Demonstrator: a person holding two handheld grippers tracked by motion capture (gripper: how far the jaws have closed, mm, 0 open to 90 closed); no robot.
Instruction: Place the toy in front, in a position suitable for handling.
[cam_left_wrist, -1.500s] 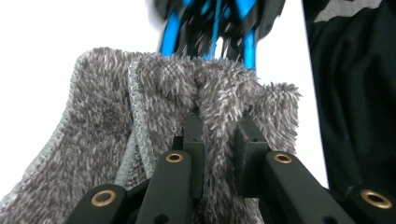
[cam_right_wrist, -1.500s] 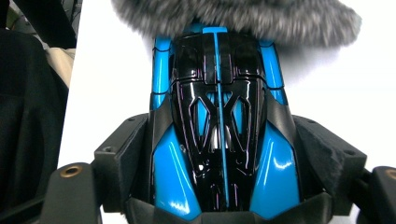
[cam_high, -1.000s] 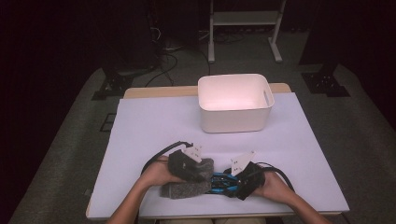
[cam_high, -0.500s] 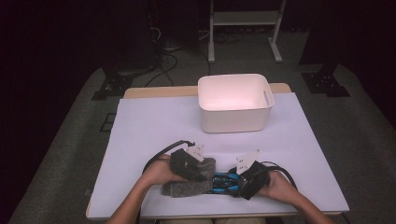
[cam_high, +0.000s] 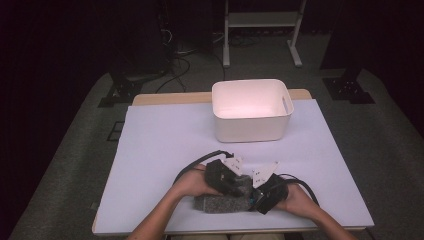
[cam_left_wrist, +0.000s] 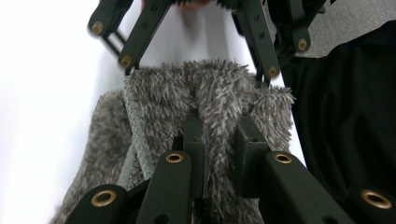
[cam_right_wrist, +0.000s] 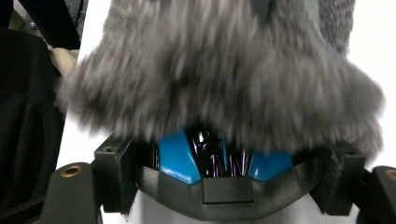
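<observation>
A grey fuzzy cloth (cam_high: 220, 202) is seen lying near the front edge of the white table cover (cam_high: 165, 135), well in front of the white bin (cam_high: 251, 110) and a little to the left of it. From the high view, the cloth's left part is seen bare on the cover, while its right part is covered by the two grippers.

The left gripper (cam_high: 234, 184) is held over the cloth, in front of the bin, by the person's left hand (cam_high: 195, 182). In the left gripper view its jaws are seen pressed together on a raised fold of the cloth (cam_left_wrist: 205, 107), with pile gathered between the two black fingers (cam_left_wrist: 194, 140). A ribbed hem of the cloth (cam_left_wrist: 137, 126) is seen running just left of that fold.

The right gripper (cam_high: 260, 197) is found just right of the left one, at the cloth's right end, in front of the bin's right half, and is held by the right hand (cam_high: 300, 202). In the right gripper view its jaws are spread wide, one at each side, with the end of the cloth (cam_right_wrist: 219, 79) bunched between them; whether the pads press on the pile cannot be told, the picture being blurred. Blue parts of the gripper body (cam_right_wrist: 180, 158) are seen beneath the cloth.

The bin stands at the far side of the cover, well apart from the cloth and both grippers.
</observation>
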